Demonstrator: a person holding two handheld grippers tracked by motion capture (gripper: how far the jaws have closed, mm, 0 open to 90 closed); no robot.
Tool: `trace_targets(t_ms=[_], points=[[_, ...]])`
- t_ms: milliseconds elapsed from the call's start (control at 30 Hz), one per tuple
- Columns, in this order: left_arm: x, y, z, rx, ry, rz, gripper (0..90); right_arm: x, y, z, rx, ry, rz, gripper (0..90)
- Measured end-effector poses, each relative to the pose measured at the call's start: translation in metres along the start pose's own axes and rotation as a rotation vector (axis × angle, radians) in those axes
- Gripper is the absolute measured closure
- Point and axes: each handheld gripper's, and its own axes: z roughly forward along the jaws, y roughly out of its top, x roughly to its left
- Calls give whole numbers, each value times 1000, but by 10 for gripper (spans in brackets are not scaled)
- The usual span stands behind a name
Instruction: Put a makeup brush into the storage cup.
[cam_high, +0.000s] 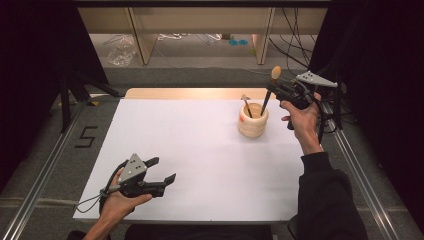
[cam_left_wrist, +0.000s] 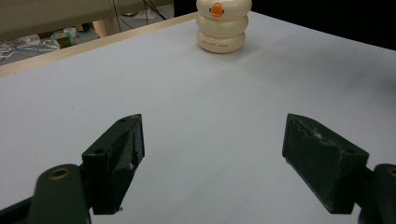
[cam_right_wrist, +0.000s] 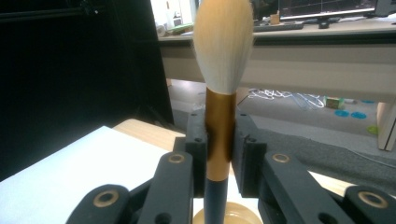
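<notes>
Above the cream ribbed ceramic holder at the far right of the white table, the right gripper clamps the gold ferrule of a black-handled makeup brush with pale bristles, its handle tip at the holder's mouth. A second, smaller brush stands inside. Judging by this, one brush is in and this one is halfway, entering or leaving; the left gripper rests spread and empty near the front edge.

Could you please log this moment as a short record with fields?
surface: white table
holder: cream ribbed cup, far right, upright
in holder: small brush, leaning
held item: large brush, bristles up, lower end in the cup
right gripper: shut on the large brush's gold ferrule
left gripper: open, holding nothing, near front left
</notes>
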Motion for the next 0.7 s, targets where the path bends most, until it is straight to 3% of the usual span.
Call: trace_targets(t_ms=[267,700], points=[[0,0,0,0,-2,-2,208,-7,3,8,-13,-19,12,794],[-1,0,0,1,-5,0,208,-13,-7,21,21,-36,24,794]])
